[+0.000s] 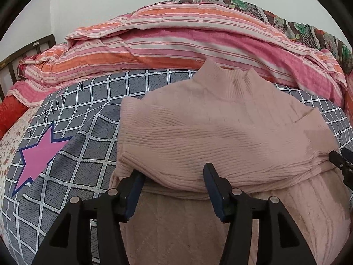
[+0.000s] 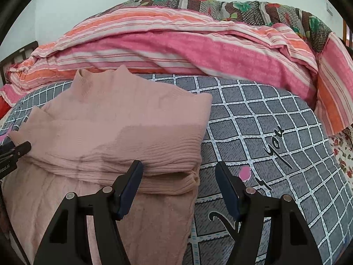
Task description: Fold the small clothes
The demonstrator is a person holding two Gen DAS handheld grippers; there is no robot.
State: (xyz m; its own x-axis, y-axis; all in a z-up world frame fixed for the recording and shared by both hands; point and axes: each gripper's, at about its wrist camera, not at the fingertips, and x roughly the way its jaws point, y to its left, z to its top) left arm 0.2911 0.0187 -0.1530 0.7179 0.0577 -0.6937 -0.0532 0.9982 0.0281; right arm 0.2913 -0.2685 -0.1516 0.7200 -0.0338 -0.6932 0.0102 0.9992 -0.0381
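Note:
A pale pink ribbed sweater with a high collar lies on the grey checked bedsheet, its sleeves folded across the body in a band. My left gripper is open, its jaws straddling the left end of the folded sleeve band. The sweater also shows in the right wrist view. My right gripper is open over the sweater's right edge, one jaw on the knit, the other above the sheet. The right gripper's tip shows at the right edge of the left wrist view.
A heaped pink and orange striped quilt lies behind the sweater, with a floral patchwork blanket at the back. A dark headboard stands far left. The sheet has a pink star and black lettering.

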